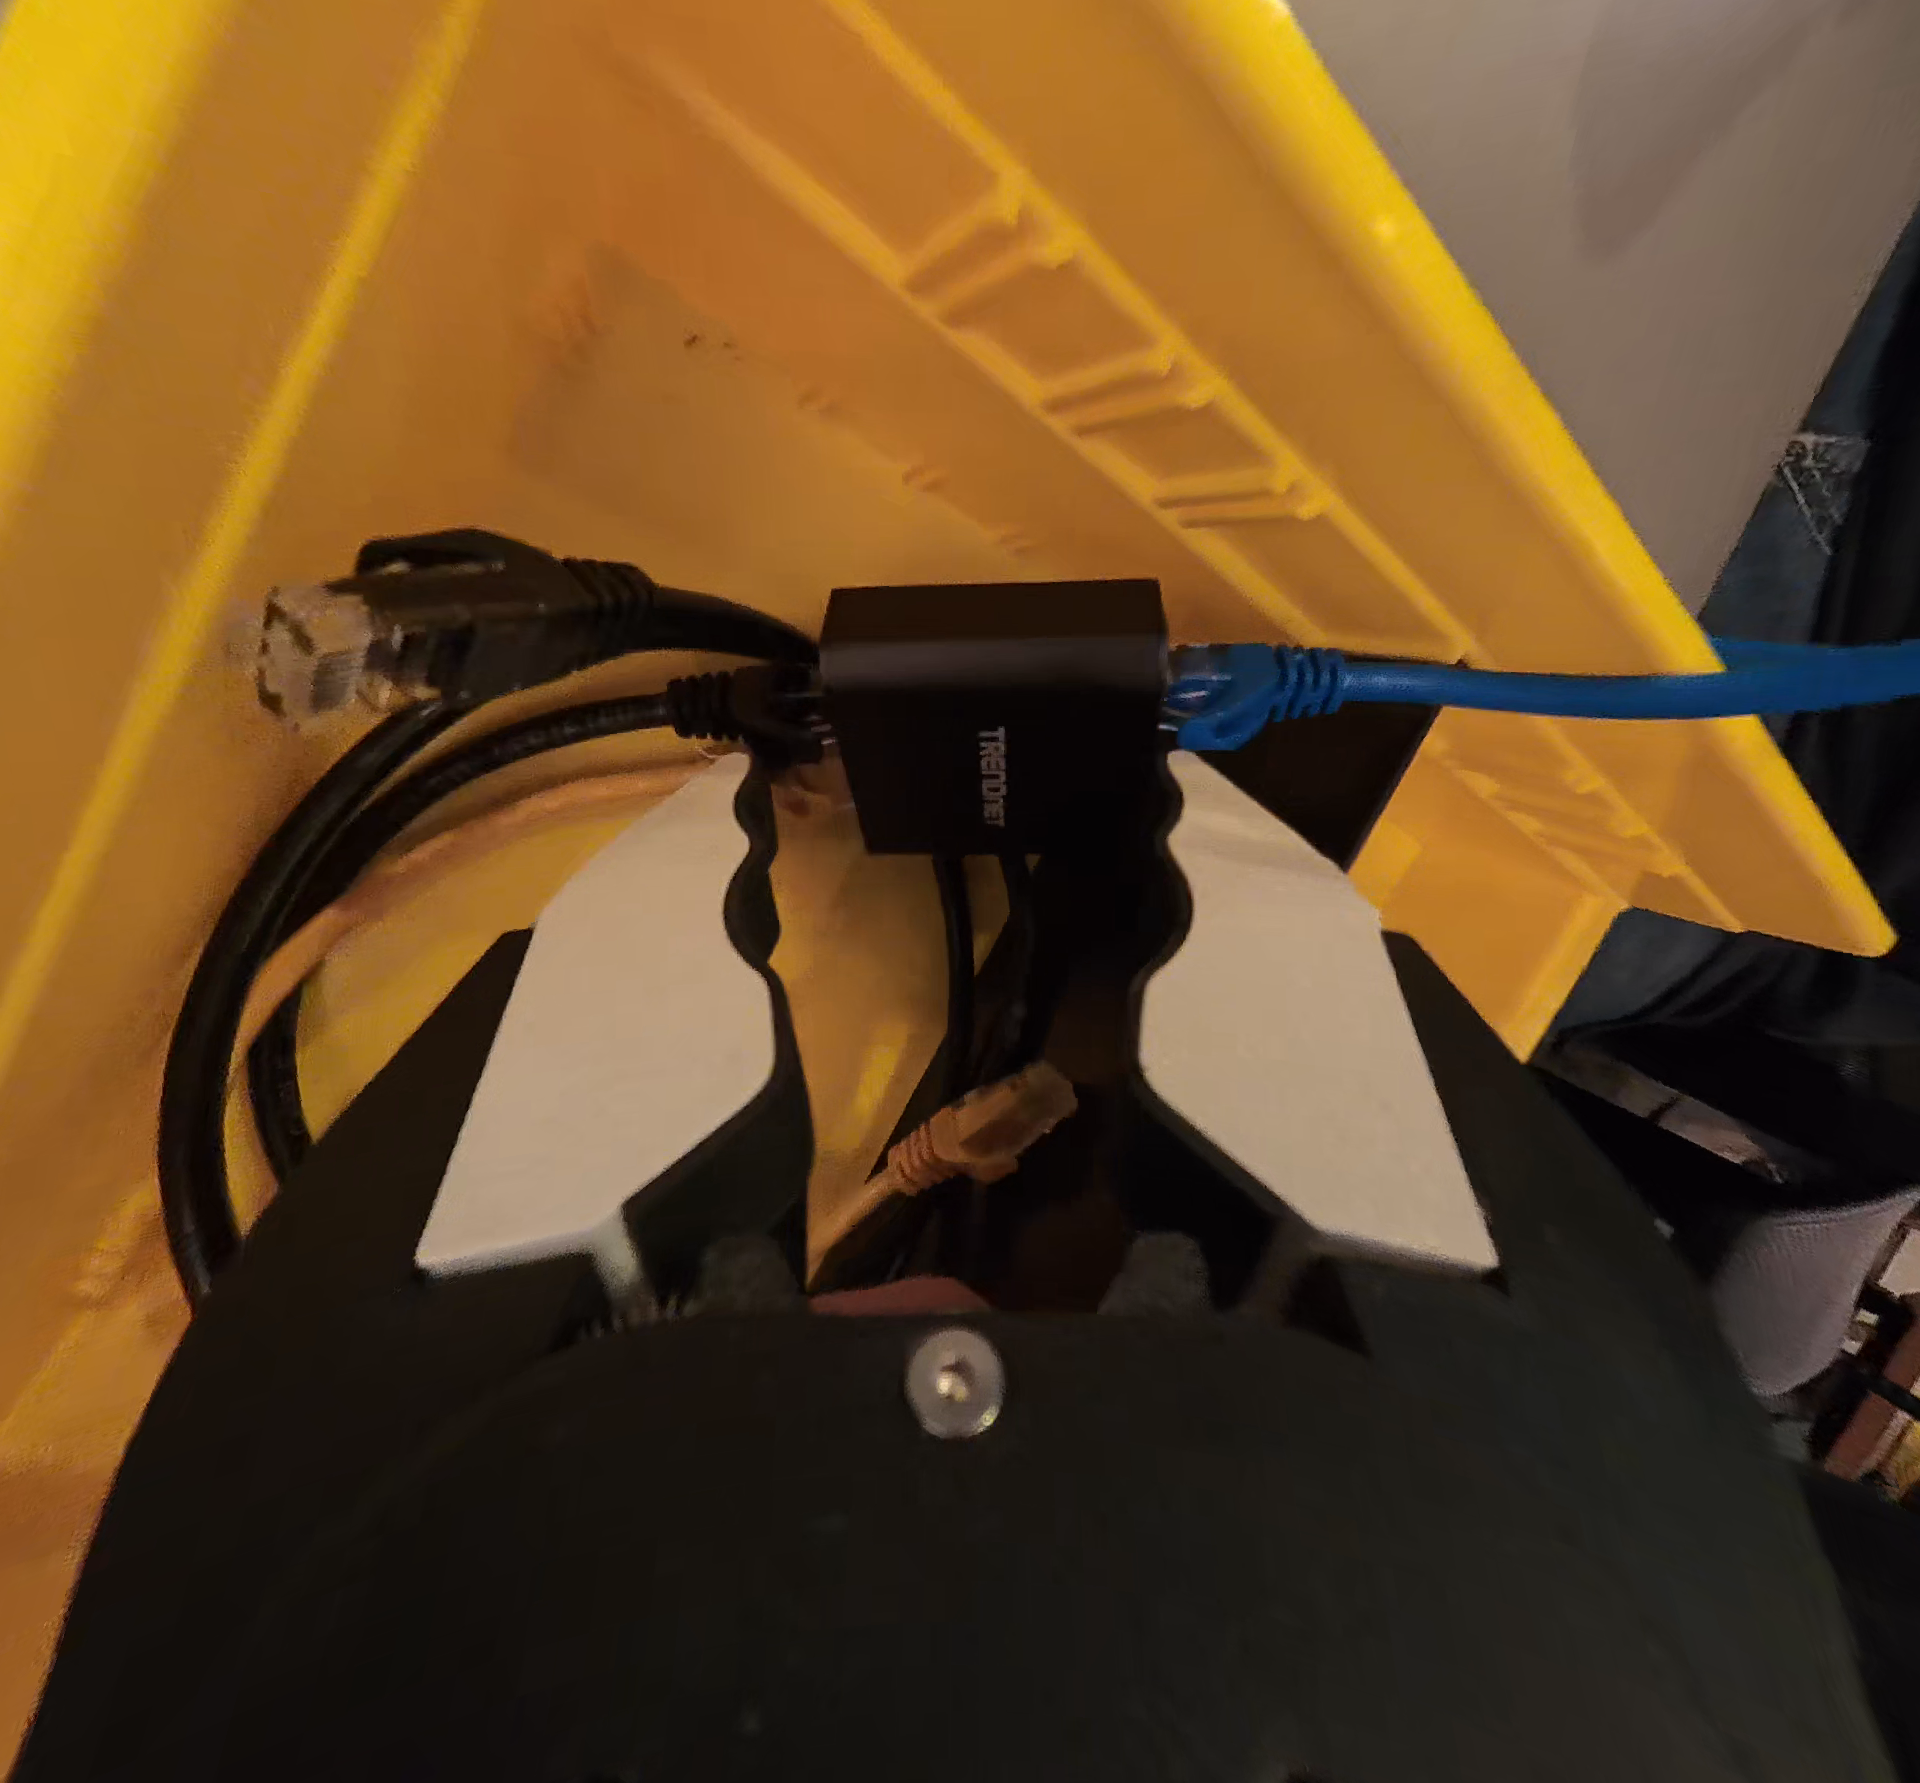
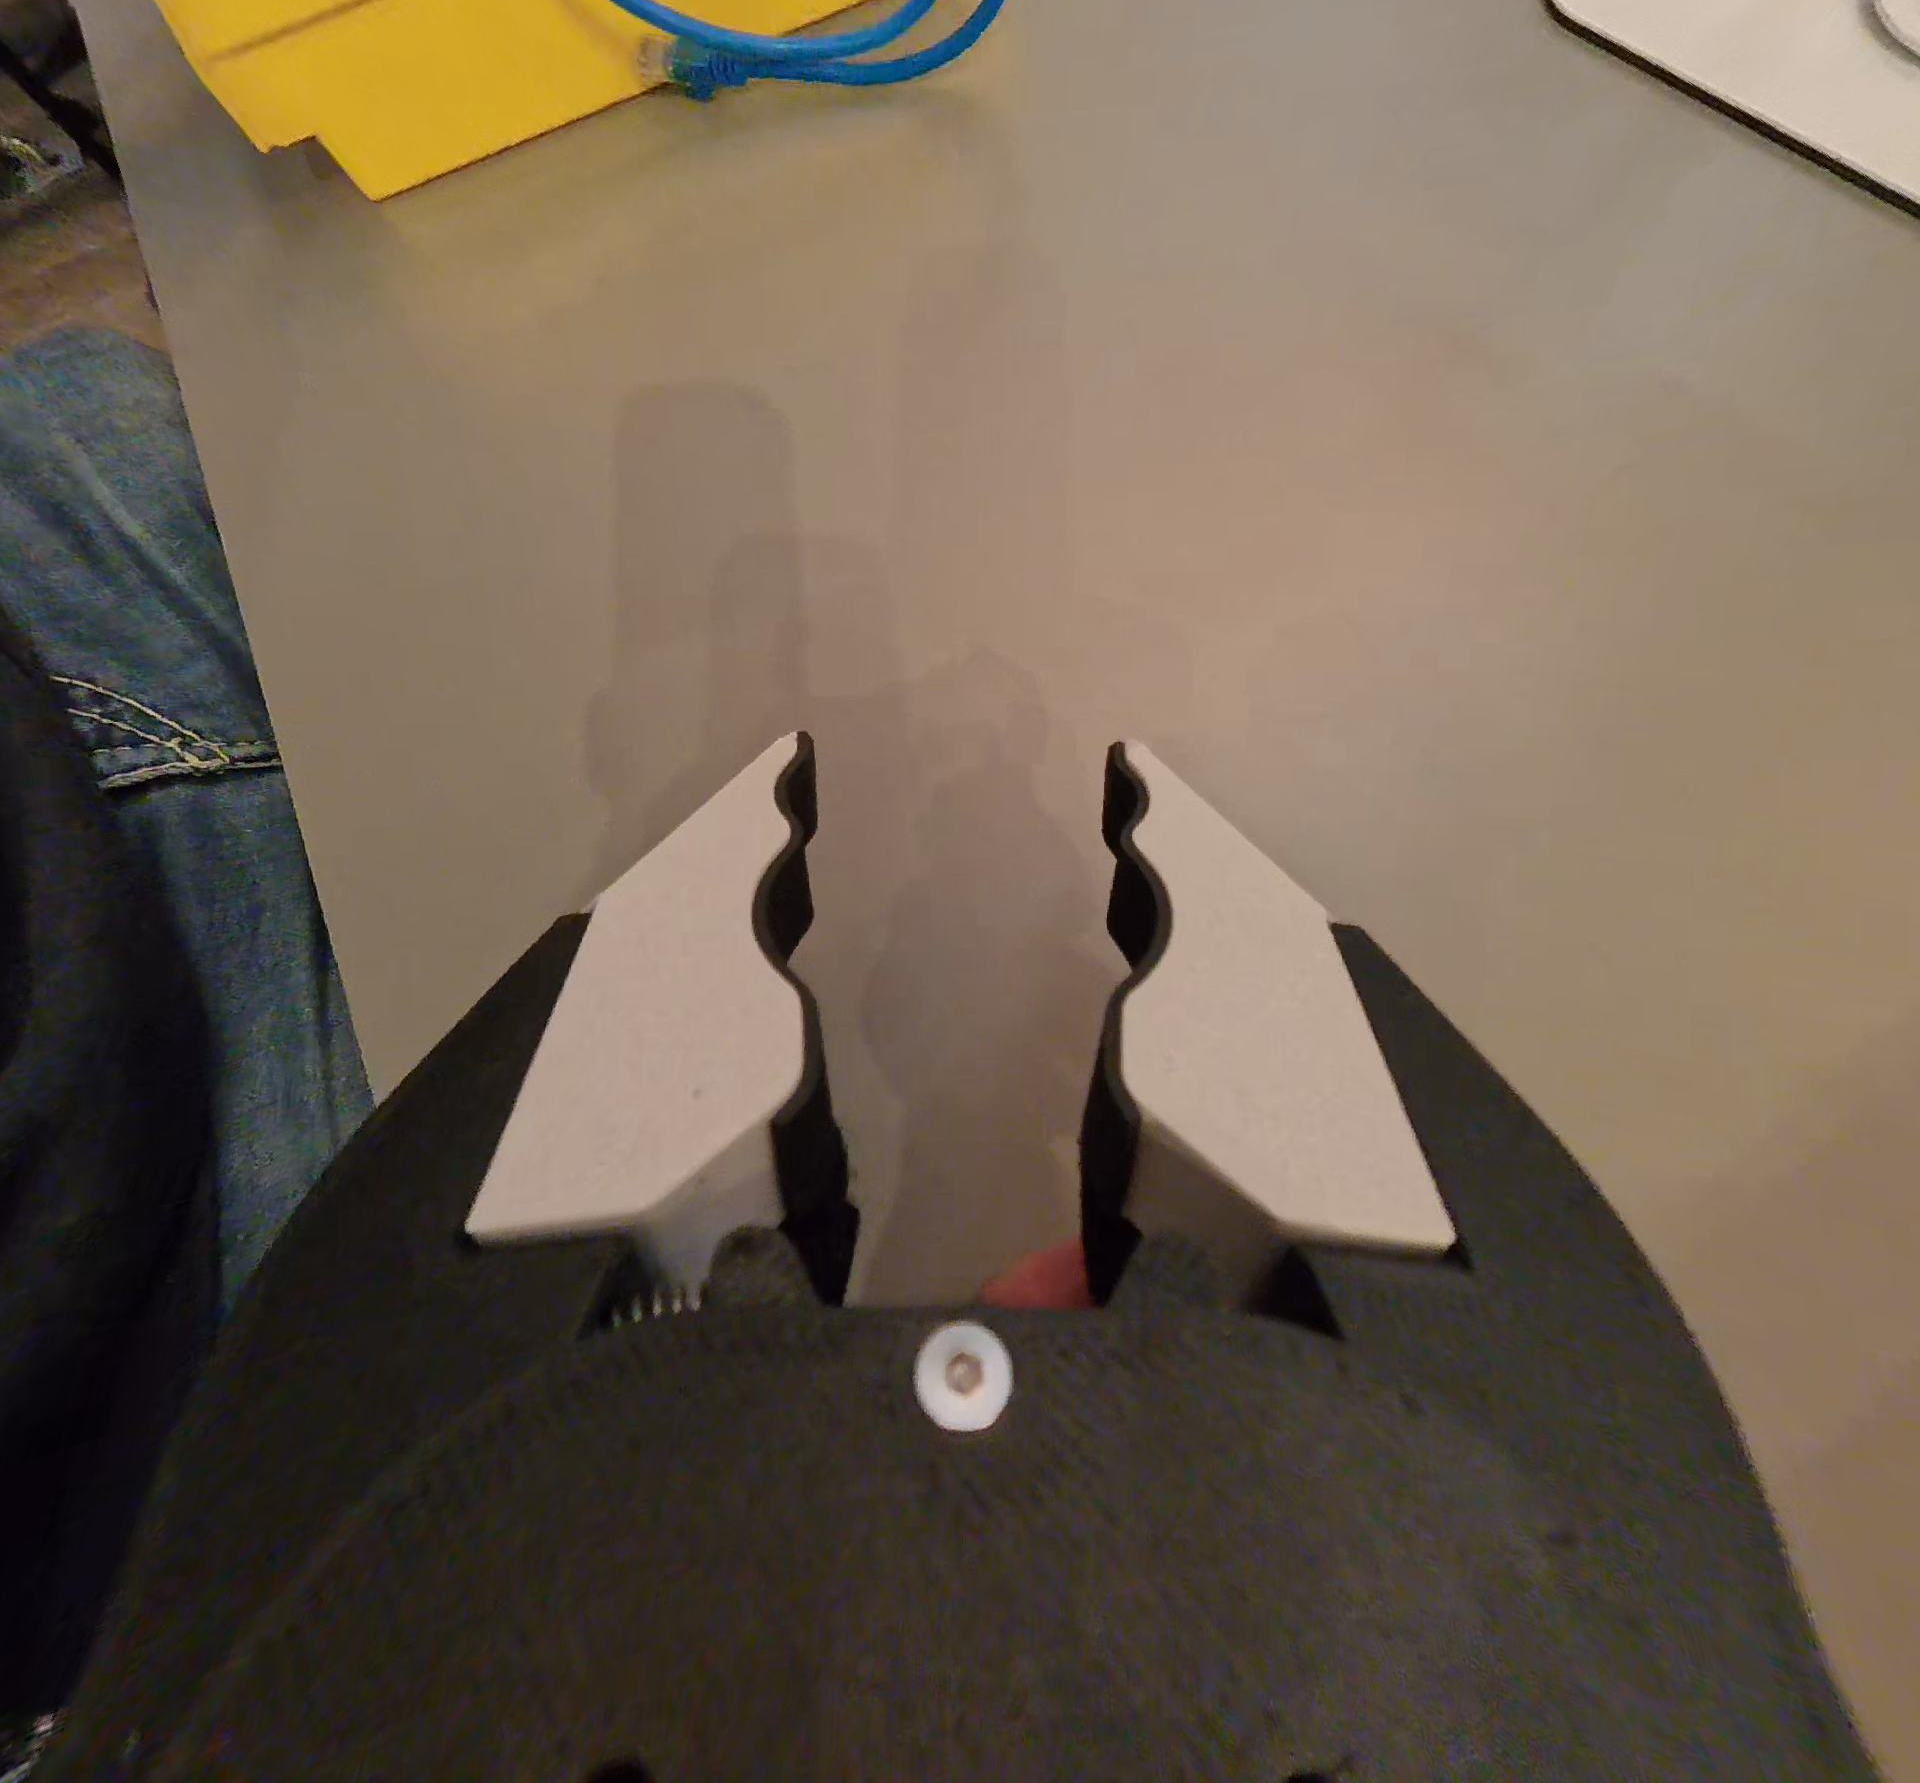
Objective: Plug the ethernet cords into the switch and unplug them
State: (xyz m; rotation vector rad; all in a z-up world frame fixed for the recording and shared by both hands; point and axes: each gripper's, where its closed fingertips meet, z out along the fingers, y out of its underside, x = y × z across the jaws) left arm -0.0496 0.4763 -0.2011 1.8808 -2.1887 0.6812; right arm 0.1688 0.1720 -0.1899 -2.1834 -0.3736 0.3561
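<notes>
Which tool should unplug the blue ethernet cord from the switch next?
Right. The left tool is shut on the switch, so it is busy. The right tool is open and holds nothing, over bare table, free to take the blue ethernet cord.

Surface: grey table (image 2: 1351, 486).
Far left: yellow bin lid (image 2: 416, 50), lying flat.
On lid: blue ethernet cord (image 2: 831, 60), looped.
Far right corner: white pad (image 2: 1714, 19).

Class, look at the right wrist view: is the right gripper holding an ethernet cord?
No. The right gripper is open and empty above the bare table, while the blue cord lies far ahead.
</notes>
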